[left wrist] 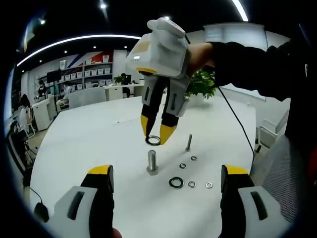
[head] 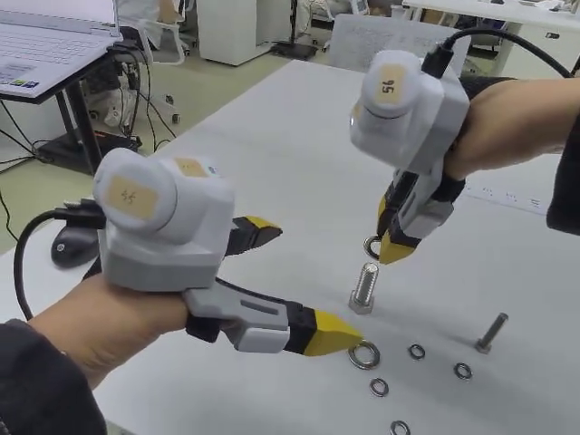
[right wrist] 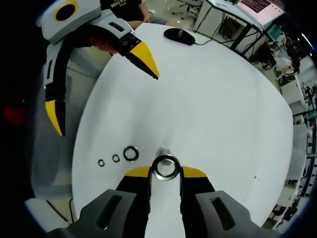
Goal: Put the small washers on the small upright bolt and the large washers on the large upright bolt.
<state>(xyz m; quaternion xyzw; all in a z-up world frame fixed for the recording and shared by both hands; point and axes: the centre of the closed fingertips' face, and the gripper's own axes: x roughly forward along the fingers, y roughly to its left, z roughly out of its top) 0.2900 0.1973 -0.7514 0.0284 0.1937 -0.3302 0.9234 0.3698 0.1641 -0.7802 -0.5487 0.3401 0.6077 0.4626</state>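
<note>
The white bench (head: pixel 272 154) carries a dark computer mouse (head: pixel 72 246) at its left edge. Off that edge, an open laptop (head: pixel 50 41) sits on a dark side table (head: pixel 56 94), with black cables (head: pixel 140 86) hanging beneath. A grey chair back (head: pixel 376 41) stands at the bench's far edge. In the left gripper view, a leafy plant (left wrist: pixel 202 83) rises beyond the bench, shelves (left wrist: pixel 96 74) line the wall, and a curved light strip (left wrist: pixel 74 40) glows overhead.
</note>
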